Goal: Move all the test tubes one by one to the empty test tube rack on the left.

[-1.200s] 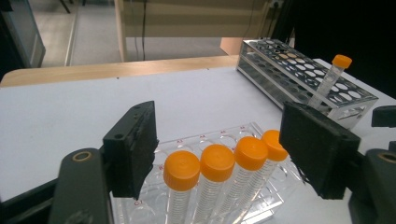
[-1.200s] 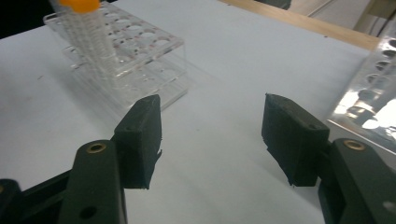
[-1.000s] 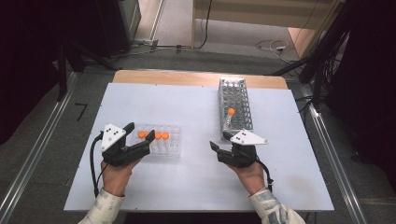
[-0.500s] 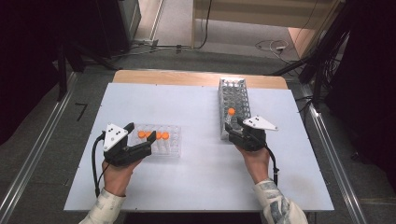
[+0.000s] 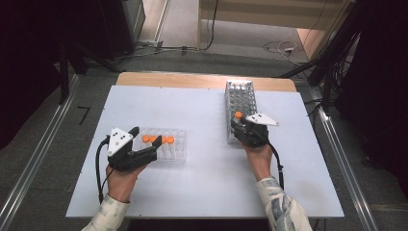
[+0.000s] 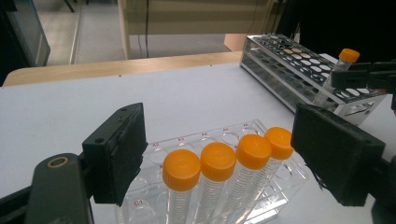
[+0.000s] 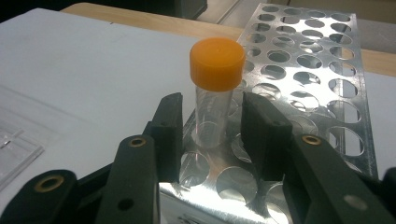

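Standing upright in the near left corner of the metal rack point(image 7: 303, 74), orange-capped tube point(image 7: 215, 95), long axis vertical, cap up. Flanking it at 9 and 3 o'clock, right gripper point(image 7: 211, 126), jaws just closing in, small gaps still showing. Hovering wide open, empty, about the clear tray point(image 6: 215, 140): left gripper point(image 6: 233, 158).

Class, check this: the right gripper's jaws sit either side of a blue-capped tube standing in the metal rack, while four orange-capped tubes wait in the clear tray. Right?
Not quite: the tube between the right gripper jaws has an orange cap, as the right gripper view shows. The metal rack and four tubes in the clear tray are right.
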Demonstrator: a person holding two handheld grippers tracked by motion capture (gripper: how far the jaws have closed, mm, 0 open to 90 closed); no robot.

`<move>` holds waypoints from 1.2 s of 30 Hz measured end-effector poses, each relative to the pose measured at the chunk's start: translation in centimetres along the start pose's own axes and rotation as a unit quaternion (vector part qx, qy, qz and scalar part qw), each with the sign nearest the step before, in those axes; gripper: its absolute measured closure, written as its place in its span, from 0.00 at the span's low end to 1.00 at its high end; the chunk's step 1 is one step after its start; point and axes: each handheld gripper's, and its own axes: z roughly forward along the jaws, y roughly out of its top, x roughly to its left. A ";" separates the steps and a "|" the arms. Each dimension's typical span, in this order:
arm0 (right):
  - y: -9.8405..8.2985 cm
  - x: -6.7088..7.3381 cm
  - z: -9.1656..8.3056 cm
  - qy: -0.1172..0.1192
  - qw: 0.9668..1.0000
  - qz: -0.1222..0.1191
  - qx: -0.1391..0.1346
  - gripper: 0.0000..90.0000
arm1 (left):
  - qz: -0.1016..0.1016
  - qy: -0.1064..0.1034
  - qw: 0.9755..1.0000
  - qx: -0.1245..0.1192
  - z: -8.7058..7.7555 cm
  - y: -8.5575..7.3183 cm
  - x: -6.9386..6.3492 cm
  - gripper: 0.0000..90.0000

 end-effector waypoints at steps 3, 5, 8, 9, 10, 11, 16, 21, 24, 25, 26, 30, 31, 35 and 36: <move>0.1 0.0 0.4 -0.004 1.000 0.001 0.003 0.68 | -0.001 0.001 1.000 -0.002 0.0 0.0 0.0 0.20; 0.0 0.1 0.7 -0.005 1.000 0.000 0.005 0.69 | -0.001 0.001 1.000 -0.002 -0.1 0.0 0.1 0.20; 0.0 0.1 0.8 -0.008 1.000 -0.001 0.005 0.72 | -0.002 0.000 1.000 -0.001 0.0 0.0 0.1 0.20; 0.1 0.1 0.8 -0.007 1.000 -0.003 0.005 0.73 | -0.001 0.000 1.000 -0.001 0.0 0.0 0.1 0.20; 0.1 0.1 0.9 -0.009 1.000 -0.004 0.006 0.74 | -0.001 0.000 1.000 -0.001 0.0 0.0 0.1 0.20; 0.1 0.2 0.9 -0.010 1.000 -0.005 0.006 0.74 | -0.002 0.000 1.000 -0.001 0.0 0.0 0.0 0.20; 0.1 0.1 0.8 -0.011 1.000 -0.004 0.001 0.79 | -0.001 0.000 1.000 -0.001 0.0 0.0 0.0 0.20; 0.6 0.1 0.1 -0.010 1.000 -0.004 -0.013 0.79 | -0.001 -0.001 1.000 -0.001 0.0 0.0 0.0 0.20; 1.1 0.3 -0.6 -0.011 1.000 -0.008 -0.024 0.80 | -0.002 -0.001 1.000 -0.002 0.0 0.0 0.0 0.20; 1.3 0.3 -0.8 -0.011 0.999 -0.011 -0.028 0.80 | -0.002 -0.001 1.000 -0.002 0.0 0.0 0.0 0.20; 1.4 0.4 -1.1 -0.011 0.999 -0.013 -0.031 0.80 | -0.003 -0.002 1.000 -0.003 0.0 0.0 0.0 0.20; 2.1 0.4 -2.1 -0.015 0.999 -0.015 -0.041 0.80 | -0.003 -0.002 1.000 -0.005 -0.1 0.1 0.0 0.20; 2.3 0.4 -2.4 -0.013 0.999 -0.015 -0.045 0.80 | -0.003 -0.002 1.000 -0.004 -0.2 0.1 -0.1 0.20; 2.8 0.4 -3.7 -0.016 0.998 -0.019 -0.060 0.80 | -0.004 -0.001 1.000 -0.008 -0.2 0.1 -0.1 0.20; 2.9 0.3 -4.0 -0.016 0.998 -0.019 -0.063 0.80 | -0.003 0.000 1.000 -0.008 -0.2 0.1 -0.1 0.20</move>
